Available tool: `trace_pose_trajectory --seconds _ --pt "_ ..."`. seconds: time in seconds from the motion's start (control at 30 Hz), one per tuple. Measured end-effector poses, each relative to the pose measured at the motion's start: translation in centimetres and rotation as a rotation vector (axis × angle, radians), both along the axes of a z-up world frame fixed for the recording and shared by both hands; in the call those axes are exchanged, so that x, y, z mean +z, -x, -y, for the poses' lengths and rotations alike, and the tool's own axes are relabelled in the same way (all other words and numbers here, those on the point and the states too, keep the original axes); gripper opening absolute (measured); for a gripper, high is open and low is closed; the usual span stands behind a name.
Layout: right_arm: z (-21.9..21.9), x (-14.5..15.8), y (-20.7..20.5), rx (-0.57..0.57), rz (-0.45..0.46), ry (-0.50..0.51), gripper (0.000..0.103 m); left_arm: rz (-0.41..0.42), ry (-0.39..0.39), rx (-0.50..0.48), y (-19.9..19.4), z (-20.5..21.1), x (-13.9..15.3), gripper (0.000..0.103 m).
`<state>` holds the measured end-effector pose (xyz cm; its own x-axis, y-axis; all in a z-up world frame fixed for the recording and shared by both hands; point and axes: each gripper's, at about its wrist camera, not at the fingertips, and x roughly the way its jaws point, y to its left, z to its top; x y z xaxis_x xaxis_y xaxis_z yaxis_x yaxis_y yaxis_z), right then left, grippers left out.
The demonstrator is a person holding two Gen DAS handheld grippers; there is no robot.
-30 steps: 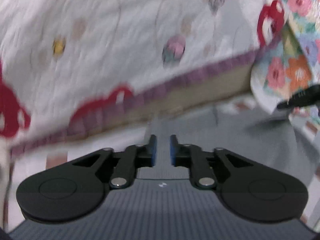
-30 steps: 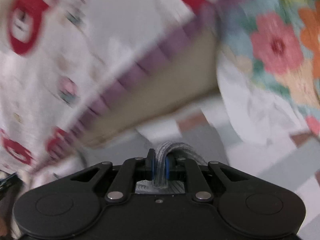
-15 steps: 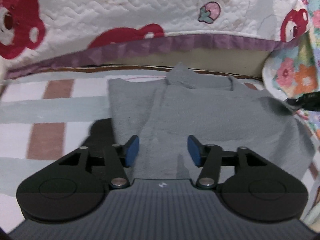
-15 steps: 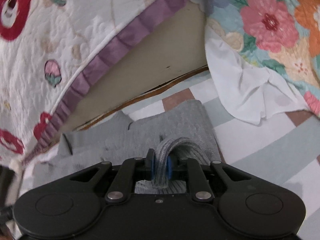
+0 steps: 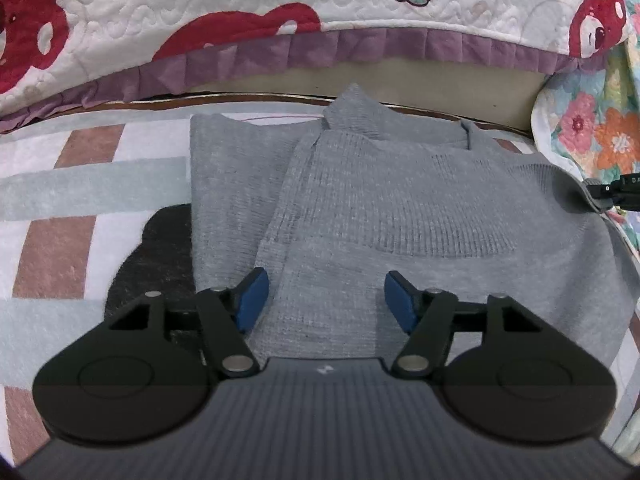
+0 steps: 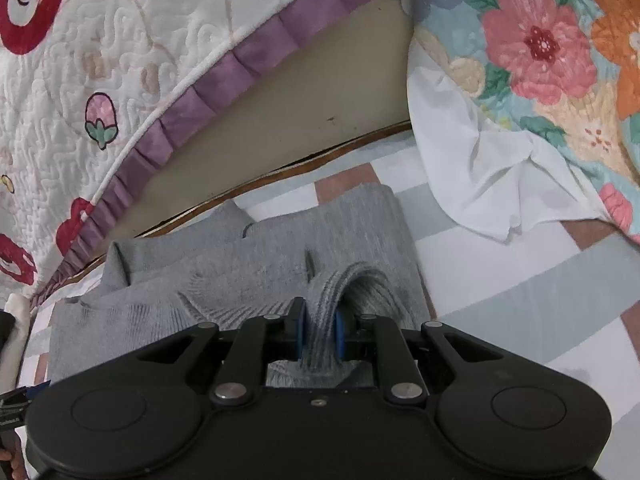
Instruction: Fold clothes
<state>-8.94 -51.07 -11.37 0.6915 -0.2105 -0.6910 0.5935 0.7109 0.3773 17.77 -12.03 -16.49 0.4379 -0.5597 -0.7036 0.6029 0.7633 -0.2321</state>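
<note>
A grey knit sweater [image 5: 400,200] lies partly folded on a striped mat, one side panel laid over the body. My left gripper [image 5: 326,296] hovers just over its near part; the jaws are opening, and the blue pads [image 5: 252,300] stand wide apart without pressing the knit below them. My right gripper [image 6: 320,336] is shut on a raised fold of the sweater [image 6: 224,276] at its right edge. From the left wrist view that gripper's tip [image 5: 612,192] shows at the far right, pinching the sweater's corner.
A white quilt with red bears and a purple frill [image 5: 240,12] hangs over a bed edge behind the sweater. A floral cloth [image 5: 592,128] and a white sheet [image 6: 480,184] lie to the right. The striped mat [image 5: 60,200] spreads out on the left.
My left gripper's jaws went from nearly shut to wide apart and it sank toward the mat, where the sweater has come to lie flat. My right gripper keeps its pinch on the fold.
</note>
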Motion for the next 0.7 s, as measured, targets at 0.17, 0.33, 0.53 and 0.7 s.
trace_pose_trajectory --seconds 0.17,0.33,0.53,0.7 --pt "-0.4 -0.4 0.3 -0.010 -0.002 -0.007 0.018 0.021 -0.016 0.004 0.4 0.2 0.2 0.012" --pt "-1.1 0.0 0.8 -0.008 0.020 0.001 0.017 0.006 0.026 -0.034 0.7 0.2 0.9 0.012" --pt "-2.5 1.7 1.8 0.003 0.067 0.033 0.013 -0.010 0.031 -0.078 1.5 1.3 0.0 0.045" --pt "-3.7 2.9 2.8 0.006 0.078 0.040 0.013 0.052 -0.003 -0.061 2.4 1.9 -0.6 0.008"
